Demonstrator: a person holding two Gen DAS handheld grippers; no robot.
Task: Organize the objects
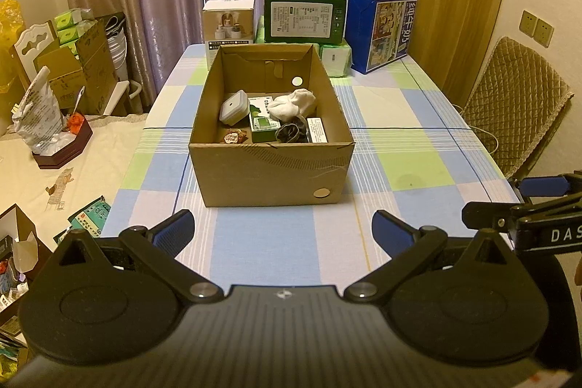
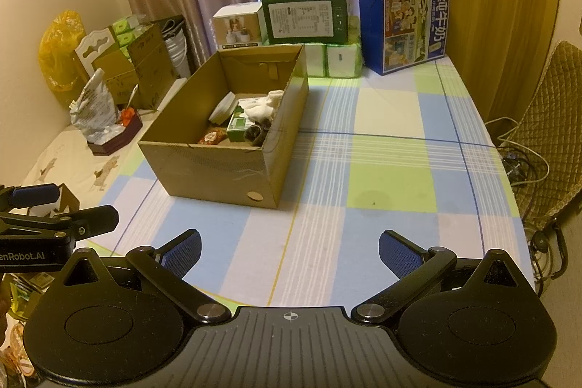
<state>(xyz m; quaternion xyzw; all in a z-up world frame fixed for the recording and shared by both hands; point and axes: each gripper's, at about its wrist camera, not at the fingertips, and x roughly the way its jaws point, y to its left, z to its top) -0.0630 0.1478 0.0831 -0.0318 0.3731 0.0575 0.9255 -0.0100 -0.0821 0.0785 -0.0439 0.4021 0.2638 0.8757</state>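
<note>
Both left tongs (image 1: 283, 228) and right tongs (image 2: 290, 248) spread wide, gripping nothing, hovering above the near edge of the checked surface (image 1: 400, 148). Cardboard box (image 1: 271, 170) mid-surface, already holding white cloth (image 1: 293, 104), grey case (image 1: 234, 107), green packet (image 1: 263, 126). Best approached from above, clearing the near wall before closing on one item.

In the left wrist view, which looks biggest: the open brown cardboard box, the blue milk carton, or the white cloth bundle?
1. Open brown cardboard box, though it is nearest.
2. Blue milk carton.
3. White cloth bundle.
</note>
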